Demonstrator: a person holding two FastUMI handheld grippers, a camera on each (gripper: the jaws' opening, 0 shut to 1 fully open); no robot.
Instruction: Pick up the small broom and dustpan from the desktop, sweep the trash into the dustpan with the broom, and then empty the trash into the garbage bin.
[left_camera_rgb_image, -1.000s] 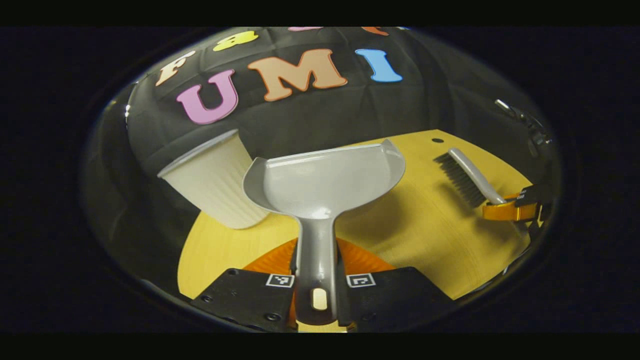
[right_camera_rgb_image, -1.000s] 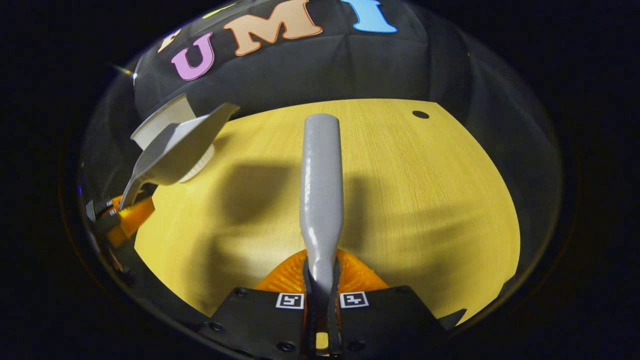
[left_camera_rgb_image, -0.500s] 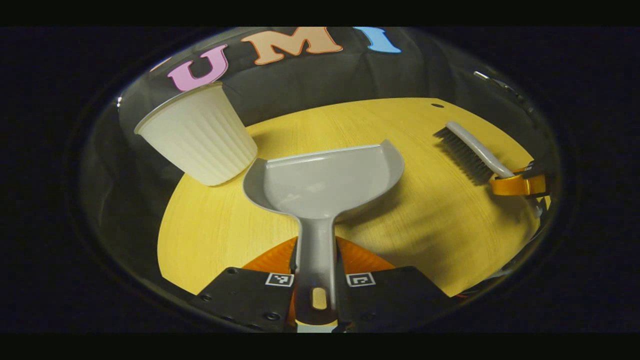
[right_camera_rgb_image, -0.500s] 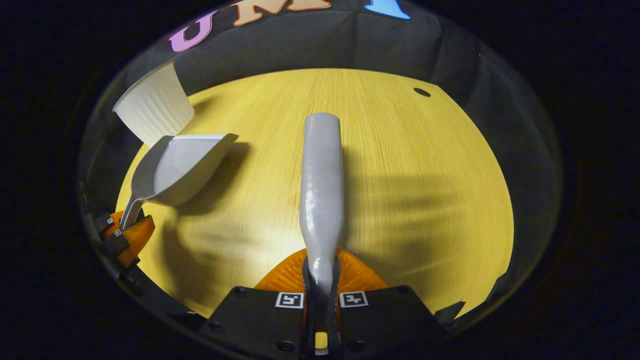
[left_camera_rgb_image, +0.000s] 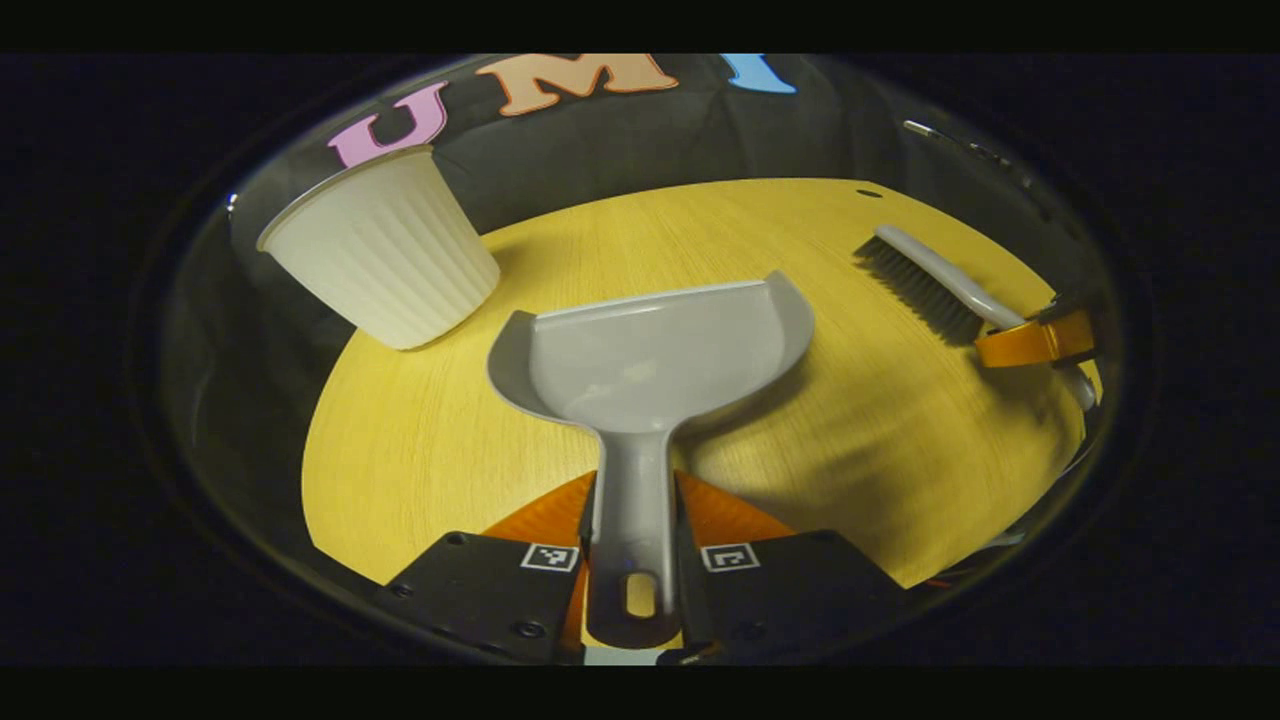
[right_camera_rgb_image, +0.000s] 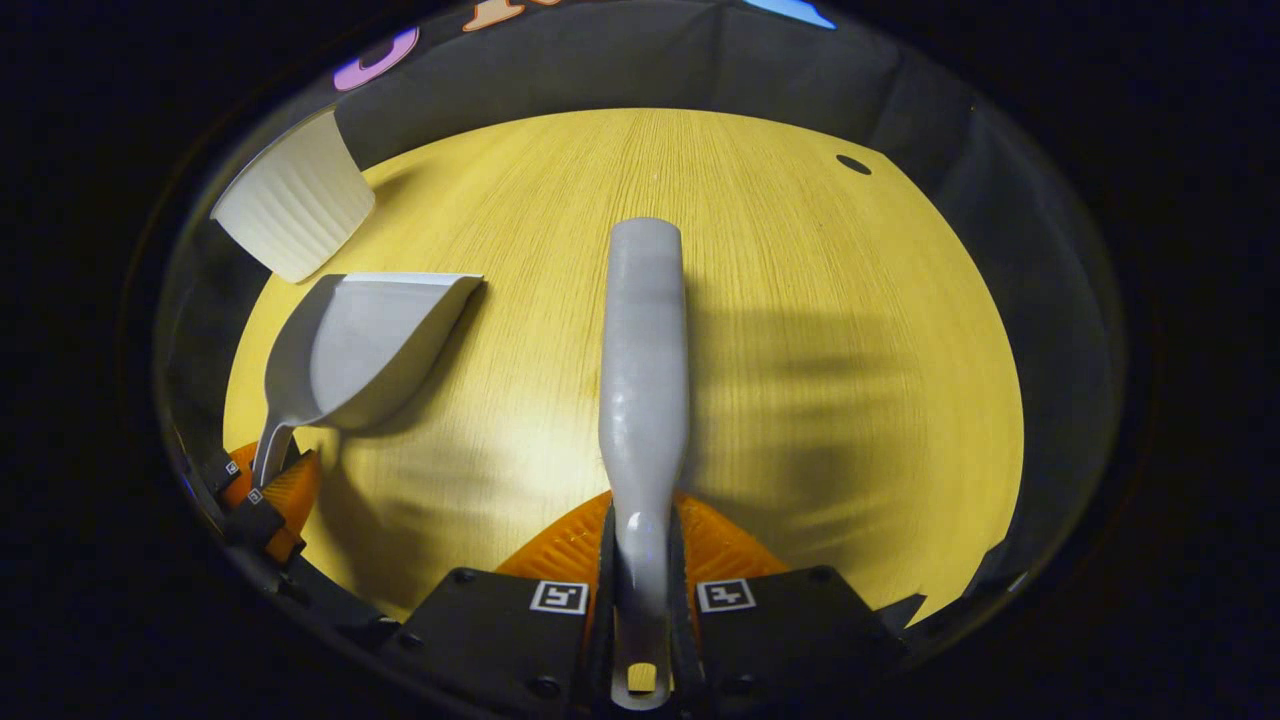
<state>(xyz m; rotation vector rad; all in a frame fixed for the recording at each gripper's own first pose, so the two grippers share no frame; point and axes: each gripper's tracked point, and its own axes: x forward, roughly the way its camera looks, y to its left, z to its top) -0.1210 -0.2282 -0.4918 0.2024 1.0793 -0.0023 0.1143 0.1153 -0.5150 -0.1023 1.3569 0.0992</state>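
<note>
My left gripper (left_camera_rgb_image: 633, 525) is shut on the handle of the grey dustpan (left_camera_rgb_image: 650, 360), whose scoop looks empty and sits low over the yellow wooden tabletop (left_camera_rgb_image: 850, 440). The white ribbed garbage bin (left_camera_rgb_image: 380, 250) stands to the scoop's upper left, apart from it. My right gripper (right_camera_rgb_image: 643, 545) is shut on the small broom (right_camera_rgb_image: 643, 340), whose grey back points forward over the table. In the left gripper view the broom (left_camera_rgb_image: 925, 285) shows dark bristles facing down, held by the right gripper (left_camera_rgb_image: 1035, 340). In the right gripper view the dustpan (right_camera_rgb_image: 360, 345), left gripper (right_camera_rgb_image: 270, 490) and bin (right_camera_rgb_image: 295, 205) lie at the left.
A small dark hole (right_camera_rgb_image: 853, 163) marks the tabletop near its far right edge. Black cloth walls ring the table. Bare wood (right_camera_rgb_image: 800, 350) lies between the dustpan and the broom.
The dustpan has come down from beside the bin's rim to low over the table, nearer level. The broom has also dropped a little. Both grips are unchanged.
</note>
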